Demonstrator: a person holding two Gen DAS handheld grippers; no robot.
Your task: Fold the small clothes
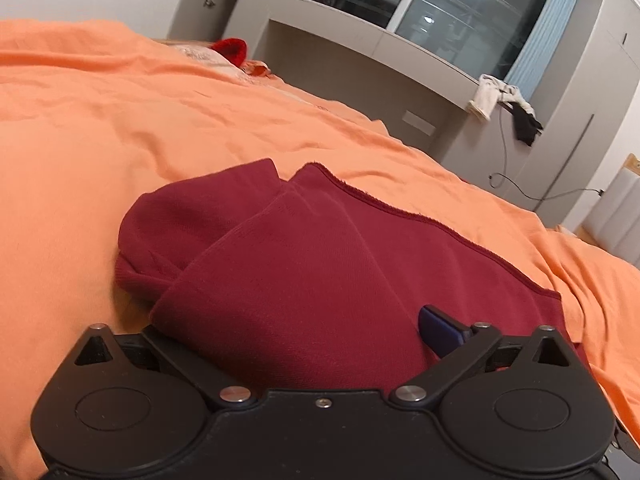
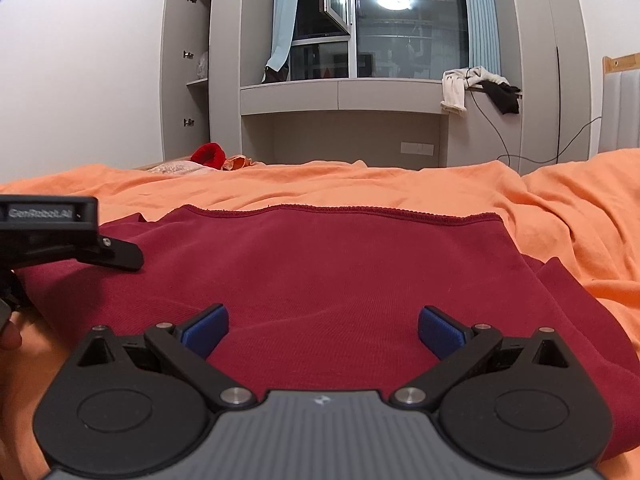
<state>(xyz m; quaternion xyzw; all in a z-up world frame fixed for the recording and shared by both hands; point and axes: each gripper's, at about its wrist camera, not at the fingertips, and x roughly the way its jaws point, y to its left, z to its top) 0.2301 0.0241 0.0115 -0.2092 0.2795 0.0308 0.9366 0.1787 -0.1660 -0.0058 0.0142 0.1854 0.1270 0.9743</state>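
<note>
We see a dark red garment [image 2: 320,272] lying on a bed covered with an orange sheet [image 2: 560,216]. From the right wrist view its hemmed far edge runs straight across, and most of the cloth lies flat.

The right tongs [image 2: 322,330] are spread wide, their 2 blue pads [image 2: 438,330] well apart with only flat red cloth between them; they pinch nothing, and we cannot tell whether they touch the fabric.

The left tongs [image 1: 320,332] sit at the garment's left side. In the left wrist view a thick fold of the garment [image 1: 280,280] is draped over them, covering the left finger entirely. Only 1 blue pad [image 1: 438,328] shows, on the right, set far out from the centre, so the tongs look open, with the fold resting between and over the fingers rather than pinched.

Beyond the bed, a bright red item [image 2: 208,155] lies near the far left edge, and pale and black clothes [image 2: 480,88] hang off a grey ledge [image 2: 340,96] under the window [image 2: 400,20].
</note>
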